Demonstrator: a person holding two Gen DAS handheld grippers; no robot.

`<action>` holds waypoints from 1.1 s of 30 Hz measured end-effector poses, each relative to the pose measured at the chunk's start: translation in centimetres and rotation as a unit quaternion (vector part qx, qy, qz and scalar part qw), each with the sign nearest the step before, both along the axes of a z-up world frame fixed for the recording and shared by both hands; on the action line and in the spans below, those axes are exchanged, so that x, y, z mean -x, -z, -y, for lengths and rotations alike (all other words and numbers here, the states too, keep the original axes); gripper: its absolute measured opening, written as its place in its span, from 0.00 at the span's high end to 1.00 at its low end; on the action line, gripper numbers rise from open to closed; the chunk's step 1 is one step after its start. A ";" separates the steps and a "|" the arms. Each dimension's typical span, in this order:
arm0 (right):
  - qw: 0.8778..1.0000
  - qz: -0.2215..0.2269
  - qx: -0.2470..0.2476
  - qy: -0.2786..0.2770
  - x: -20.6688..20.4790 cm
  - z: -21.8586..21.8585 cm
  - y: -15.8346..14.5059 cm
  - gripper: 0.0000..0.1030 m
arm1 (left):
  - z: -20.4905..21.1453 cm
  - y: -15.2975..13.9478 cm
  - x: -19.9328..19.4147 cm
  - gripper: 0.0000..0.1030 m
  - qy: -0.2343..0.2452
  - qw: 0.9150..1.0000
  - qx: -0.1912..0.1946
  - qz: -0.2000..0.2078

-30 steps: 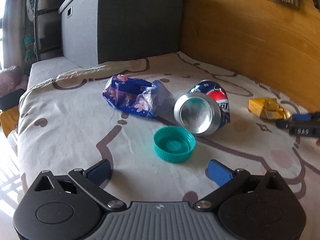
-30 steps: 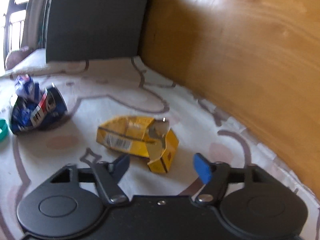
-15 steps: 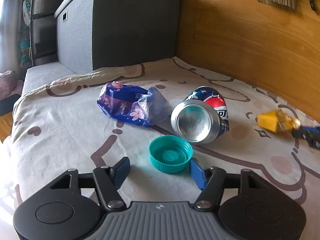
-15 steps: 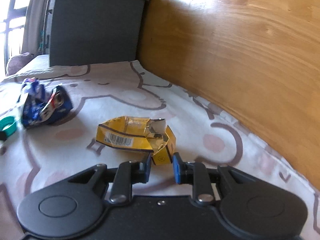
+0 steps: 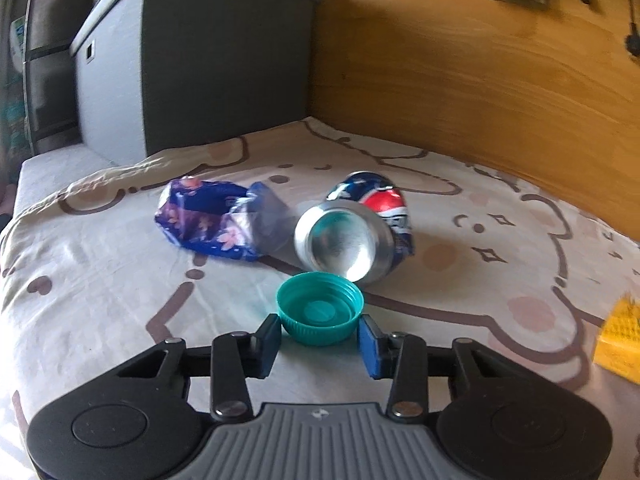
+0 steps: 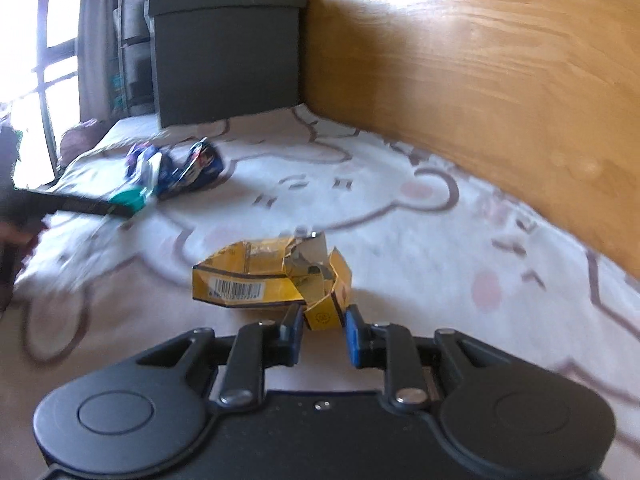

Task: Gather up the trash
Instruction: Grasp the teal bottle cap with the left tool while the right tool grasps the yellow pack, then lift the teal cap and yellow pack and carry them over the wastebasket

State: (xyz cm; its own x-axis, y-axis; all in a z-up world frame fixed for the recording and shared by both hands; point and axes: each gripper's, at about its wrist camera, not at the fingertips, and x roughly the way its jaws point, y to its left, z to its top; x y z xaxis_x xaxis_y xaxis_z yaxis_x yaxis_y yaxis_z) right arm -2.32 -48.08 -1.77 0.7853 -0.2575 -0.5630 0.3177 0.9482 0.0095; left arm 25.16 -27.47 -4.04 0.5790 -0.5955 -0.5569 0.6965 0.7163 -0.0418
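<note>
A teal bottle cap [image 5: 320,316] lies open side up on the printed bed sheet [image 5: 100,280]. My left gripper [image 5: 319,325] is closing around it, and both blue pads touch its rim. Just beyond lie a crushed blue and red can [image 5: 360,232] and a crumpled blue flowered wrapper [image 5: 212,220]. My right gripper [image 6: 324,314] is shut on the near corner of a torn yellow carton [image 6: 248,280]. The carton [image 5: 620,340] also shows blurred at the right edge of the left wrist view. The right wrist view shows the left gripper [image 6: 116,209] at the cap [image 6: 128,198].
A grey storage box [image 5: 192,72] stands at the far end of the bed. A wooden wall [image 5: 480,80] runs along the right side. A bright window [image 6: 24,80] and dark shelves are at the far left. The sheet's left edge drops off.
The left jaws narrowed from wide apart to touching the teal cap. The right jaws shut on the yellow carton's corner, then drew back from the can with the carton in them.
</note>
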 end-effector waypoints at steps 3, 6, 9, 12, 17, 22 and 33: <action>1.000 -0.011 -0.004 -0.007 2.7 -0.8 0.0 0.77 | -0.3 -0.1 1.9 0.58 0.024 1.000 0.000 -0.001; 1.000 -0.019 -0.008 -0.011 4.8 -1.4 0.1 0.77 | -0.9 0.1 4.3 0.58 0.047 0.999 -0.001 -0.010; 0.999 -0.027 -0.017 -0.015 6.5 -1.9 0.2 0.77 | -1.9 0.0 7.0 0.59 0.067 0.998 -0.007 -0.008; 0.999 -0.032 -0.021 -0.022 7.7 -2.4 0.0 0.77 | -3.1 -0.3 9.2 0.58 0.085 0.996 -0.012 -0.017; 0.999 -0.027 -0.033 -0.031 8.4 -2.9 -0.7 0.41 | -4.4 -0.5 12.0 0.58 0.097 0.995 -0.022 -0.018; 0.999 -0.009 -0.029 -0.027 7.5 -4.0 -1.4 0.01 | -4.6 -0.5 12.9 0.27 0.094 0.995 -0.030 -0.013; 0.999 -0.028 -0.024 0.014 1.7 -6.6 -1.0 0.00 | -2.5 -0.2 11.5 0.20 0.068 0.997 -0.007 -0.030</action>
State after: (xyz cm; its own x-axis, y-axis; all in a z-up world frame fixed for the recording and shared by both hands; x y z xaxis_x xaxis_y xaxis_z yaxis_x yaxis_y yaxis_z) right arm -4.04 -41.43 -0.82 0.7456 -0.2498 -0.6178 0.3449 0.9379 0.0371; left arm 13.70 -24.94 -3.83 0.4589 -0.6575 -0.5977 0.7835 0.6167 -0.0769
